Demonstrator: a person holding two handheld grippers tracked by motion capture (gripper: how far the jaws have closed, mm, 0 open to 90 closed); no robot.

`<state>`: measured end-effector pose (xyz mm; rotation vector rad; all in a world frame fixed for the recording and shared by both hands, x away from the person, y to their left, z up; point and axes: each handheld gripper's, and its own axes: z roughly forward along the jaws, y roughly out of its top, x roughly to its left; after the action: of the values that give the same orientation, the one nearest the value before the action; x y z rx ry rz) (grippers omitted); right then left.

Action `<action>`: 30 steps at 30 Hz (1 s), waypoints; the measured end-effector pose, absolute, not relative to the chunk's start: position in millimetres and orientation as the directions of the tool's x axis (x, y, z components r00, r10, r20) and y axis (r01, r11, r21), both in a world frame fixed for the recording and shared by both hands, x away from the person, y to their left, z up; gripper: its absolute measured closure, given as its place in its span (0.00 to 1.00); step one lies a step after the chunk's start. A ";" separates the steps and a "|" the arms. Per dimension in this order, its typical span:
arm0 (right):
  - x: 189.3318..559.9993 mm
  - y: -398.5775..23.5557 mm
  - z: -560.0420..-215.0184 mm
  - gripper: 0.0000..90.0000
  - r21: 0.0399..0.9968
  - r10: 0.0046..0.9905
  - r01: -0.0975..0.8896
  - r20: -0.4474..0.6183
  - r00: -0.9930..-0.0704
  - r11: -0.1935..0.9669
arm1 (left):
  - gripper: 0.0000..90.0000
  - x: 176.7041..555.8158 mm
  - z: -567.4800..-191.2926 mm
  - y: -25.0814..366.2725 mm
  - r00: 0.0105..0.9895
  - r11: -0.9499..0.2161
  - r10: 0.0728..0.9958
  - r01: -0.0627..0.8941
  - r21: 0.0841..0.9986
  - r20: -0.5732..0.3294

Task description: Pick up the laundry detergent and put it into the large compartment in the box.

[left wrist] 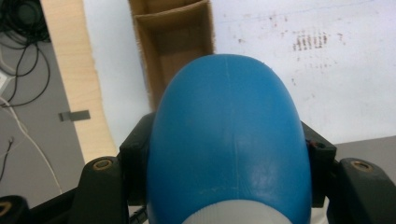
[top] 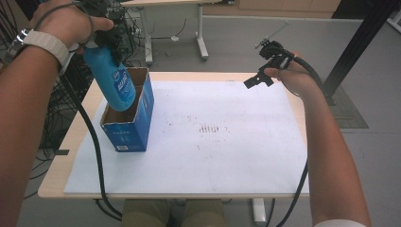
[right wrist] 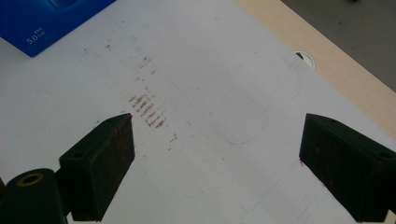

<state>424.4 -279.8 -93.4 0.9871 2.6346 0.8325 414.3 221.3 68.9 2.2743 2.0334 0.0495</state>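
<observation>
A blue plastic bottle (top: pixel 113 80) hangs bottom-down over an open blue cardboard box (top: pixel 130 125) at the left of the table, its base just inside the box's near compartment. My left gripper (top: pixel 105 35) is shut on the bottle's upper part. In the left gripper view the bottle (left wrist: pixel 229 140) sits between the black jaws, with the box's brown divided inside (left wrist: pixel 175 42) below it. My right gripper (top: pixel 257 78) hovers open above the table's far right edge. In the right gripper view its pads (right wrist: pixel 102 158) stand wide apart over the white sheet with nothing between them.
A white sheet (top: pixel 213 142) with dark smudge marks (top: pixel 208 128) covers most of the wooden table (top: pixel 56 175). Black cables trail from both grippers over the table's front edge. Desk legs and cables stand on the floor beyond the table.
</observation>
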 end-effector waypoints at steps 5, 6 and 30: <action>426.6 -279.7 -92.9 0.11 0.574 0.654 0.537 0.004 -0.757 0.618 | 0.42 416.8 66.3 227.0 0.085 -0.081 0.996 0.993 0.087 -0.040; 427.0 -279.9 -92.9 0.11 0.575 0.653 0.536 0.004 -0.757 0.618 | 0.42 417.5 65.6 228.9 0.083 -0.079 0.996 0.993 0.086 -0.044; 430.4 -279.5 -94.5 0.11 0.566 0.655 0.542 0.007 -0.756 0.620 | 0.42 430.2 46.7 240.0 0.019 -0.017 0.999 0.997 0.081 -0.025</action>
<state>430.4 -279.5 -94.5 0.9885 2.6434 0.8247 430.2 240.0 46.7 2.1874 2.1476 0.0596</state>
